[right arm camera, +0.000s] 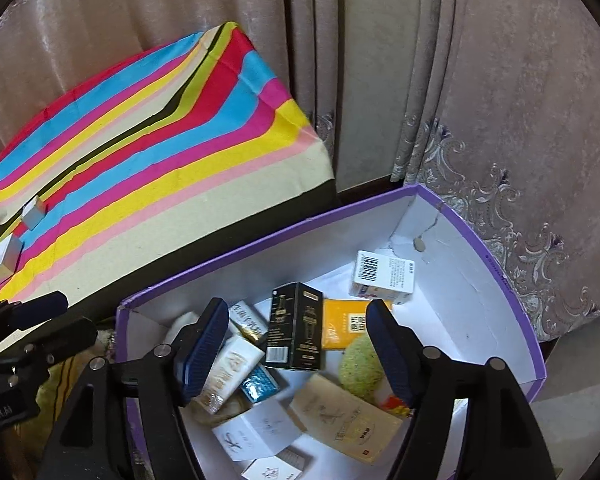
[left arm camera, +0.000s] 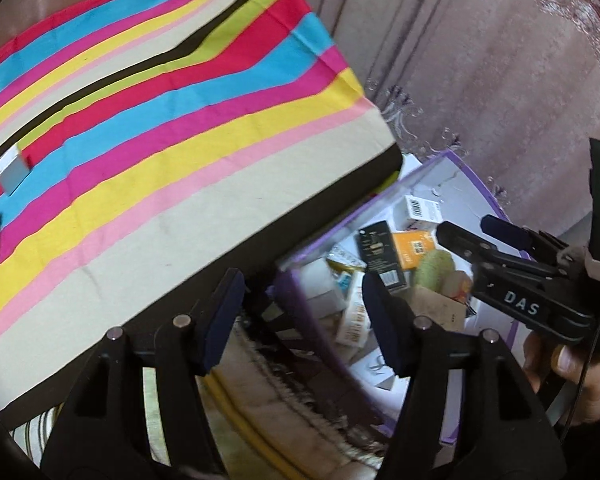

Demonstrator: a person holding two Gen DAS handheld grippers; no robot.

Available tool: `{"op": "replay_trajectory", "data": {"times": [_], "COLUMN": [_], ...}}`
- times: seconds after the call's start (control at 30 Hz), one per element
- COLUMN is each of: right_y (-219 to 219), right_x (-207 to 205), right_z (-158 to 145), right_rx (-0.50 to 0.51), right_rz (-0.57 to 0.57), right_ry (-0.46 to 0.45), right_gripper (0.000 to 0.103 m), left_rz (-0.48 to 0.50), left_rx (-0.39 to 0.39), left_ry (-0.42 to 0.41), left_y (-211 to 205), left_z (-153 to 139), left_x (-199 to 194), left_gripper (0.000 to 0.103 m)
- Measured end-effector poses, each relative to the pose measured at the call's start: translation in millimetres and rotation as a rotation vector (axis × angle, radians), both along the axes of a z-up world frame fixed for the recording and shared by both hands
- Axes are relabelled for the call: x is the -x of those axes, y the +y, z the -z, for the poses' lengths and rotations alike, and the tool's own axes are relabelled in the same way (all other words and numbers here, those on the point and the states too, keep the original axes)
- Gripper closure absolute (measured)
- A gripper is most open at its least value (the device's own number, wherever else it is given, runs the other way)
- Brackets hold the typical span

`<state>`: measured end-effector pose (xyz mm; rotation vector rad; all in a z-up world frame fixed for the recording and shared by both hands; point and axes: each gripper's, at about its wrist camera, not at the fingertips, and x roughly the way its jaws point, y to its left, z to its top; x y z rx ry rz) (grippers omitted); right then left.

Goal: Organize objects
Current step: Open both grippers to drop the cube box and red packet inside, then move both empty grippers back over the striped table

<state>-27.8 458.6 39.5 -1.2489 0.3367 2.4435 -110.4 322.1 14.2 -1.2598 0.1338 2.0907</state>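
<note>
A purple-rimmed white box (right arm camera: 480,240) on the floor holds several small packages: a black carton (right arm camera: 296,332), an orange box (right arm camera: 344,324), a white barcode box (right arm camera: 382,278), a green ball (right arm camera: 360,366) and a tan box (right arm camera: 348,424). My right gripper (right arm camera: 296,352) is open and empty, just above these packages. My left gripper (left arm camera: 304,320) is open and empty, over the box's near-left wall (left arm camera: 296,308) beside the table. The right gripper (left arm camera: 476,240) shows in the left wrist view over the box. Two small grey-white boxes (right arm camera: 34,212) (right arm camera: 6,258) sit on the striped table.
A table with a striped cloth (right arm camera: 140,160) stands left of the box. Mauve curtains (right arm camera: 500,100) hang behind. A fringed rug (left arm camera: 300,392) lies below the left gripper. The left gripper (right arm camera: 40,320) shows at the left edge of the right wrist view.
</note>
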Motion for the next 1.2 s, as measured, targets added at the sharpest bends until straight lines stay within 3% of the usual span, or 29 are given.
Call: {"op": "replay_trajectory", "data": {"times": [0.5,0.8,0.97,1.2], "right_y": [-49.4,-84.1,-103.9,-137.5], "right_x": [31.4,55.0,71.9,101.7], "right_z": [-8.5,-11.9,-12.2,-18.2], "right_rx": [-0.016,-0.032,-0.027,-0.026], "right_rz": [-0.102,-0.167,-0.214,-0.296], "right_ry": [-0.01,-0.019,-0.019,-0.002], "right_gripper": [0.024,0.021,0.019,0.019], "left_rz": [-0.228,-0.435,-0.561,-0.595], "left_rx": [-0.005,0.043,0.078,0.119], "left_ry": [0.018,0.096,0.127,0.117], "left_y": [-108.8,-194.2,-243.2,-266.5], "left_z": [-1.7,-6.0,-5.8,4.0], "left_x": [45.4,80.3,105.8,136.2], "left_gripper": [0.032,0.02,0.018,0.015]}}
